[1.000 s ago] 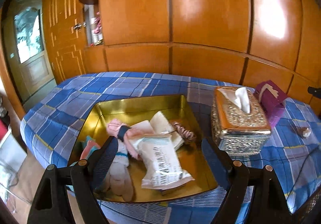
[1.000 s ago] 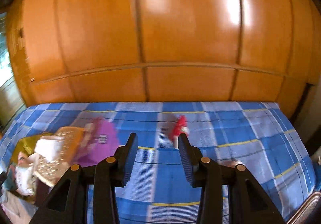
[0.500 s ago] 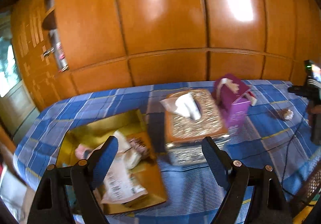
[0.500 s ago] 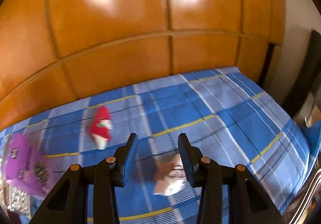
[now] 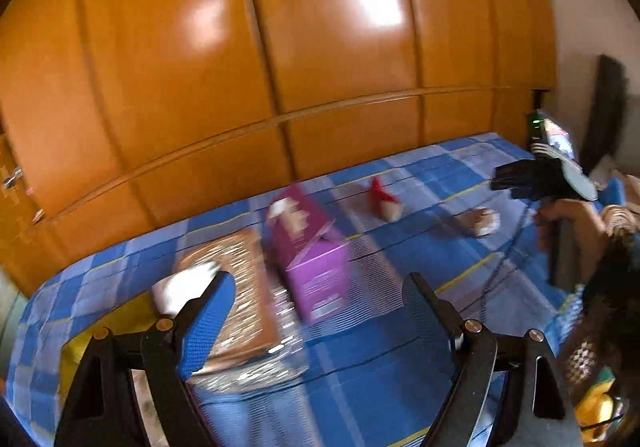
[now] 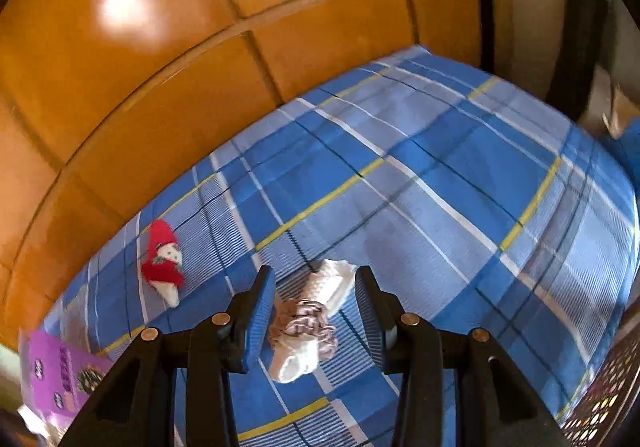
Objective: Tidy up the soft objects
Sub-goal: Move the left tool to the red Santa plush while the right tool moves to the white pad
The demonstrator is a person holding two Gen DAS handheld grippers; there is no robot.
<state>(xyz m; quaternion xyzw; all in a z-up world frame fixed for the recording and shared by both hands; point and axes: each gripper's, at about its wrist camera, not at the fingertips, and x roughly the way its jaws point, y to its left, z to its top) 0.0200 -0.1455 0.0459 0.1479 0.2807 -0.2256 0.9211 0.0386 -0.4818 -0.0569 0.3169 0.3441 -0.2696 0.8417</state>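
Glossy orange wood panels (image 6: 168, 95) backing a bed under blue plaid cloth (image 6: 460, 175). Left to right: ornate metal tissue box (image 5: 244, 311), purple carton (image 5: 316, 267), red knit sock (image 6: 162, 261), white-brown ribbed sock (image 6: 308, 327) lying between right tongs (image 6: 314, 311), gaping, not gripping. Left tongs (image 5: 316, 311) spreading wide, empty.

Glossy smooth wood wall panels (image 6: 160, 59) back a matt woven plaid cloth (image 6: 440, 175); the white sock (image 6: 320, 311) is ribbed knit, the purple box (image 5: 316, 267) smooth cardboard.
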